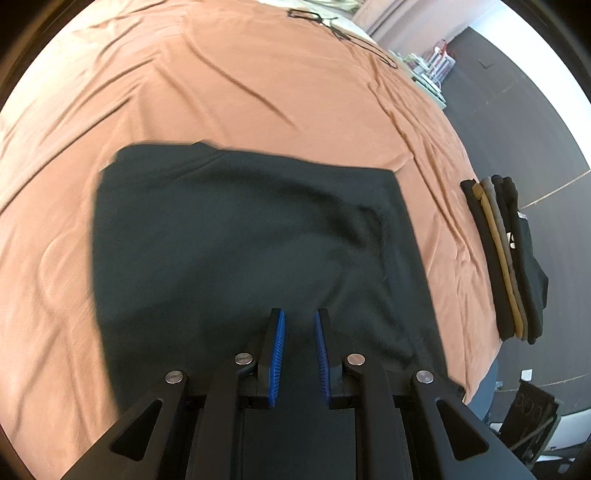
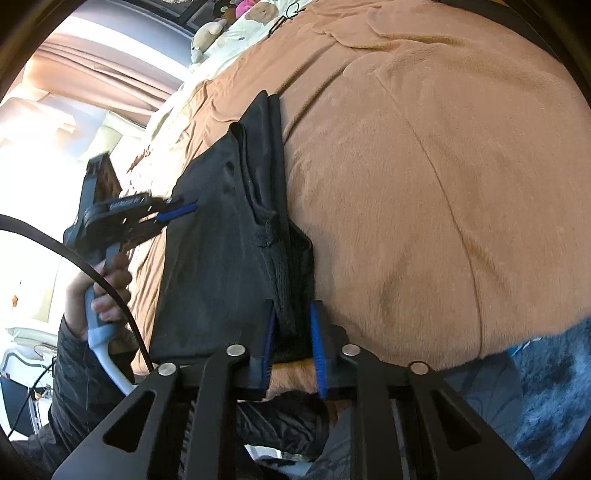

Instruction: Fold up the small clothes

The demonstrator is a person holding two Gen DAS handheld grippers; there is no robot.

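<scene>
A dark folded garment (image 1: 240,240) lies flat on the orange-brown bed cover (image 1: 221,92). My left gripper (image 1: 298,317) hovers over its near edge with the blue pads apart and nothing between them. In the right wrist view the same garment (image 2: 221,258) shows as a folded stack with a bunched edge. My right gripper (image 2: 293,314) has its blue pads apart around that bunched edge, not pressed together. The left gripper (image 2: 184,210) shows there too, at the garment's left side, held by a hand.
A stack of folded dark and tan clothes (image 1: 506,258) sits at the bed's right edge. Black cables (image 1: 343,33) lie at the far end of the bed. Stuffed toys (image 2: 210,33) and a patterned pillow lie at the head. A dark floor (image 1: 517,110) lies beyond.
</scene>
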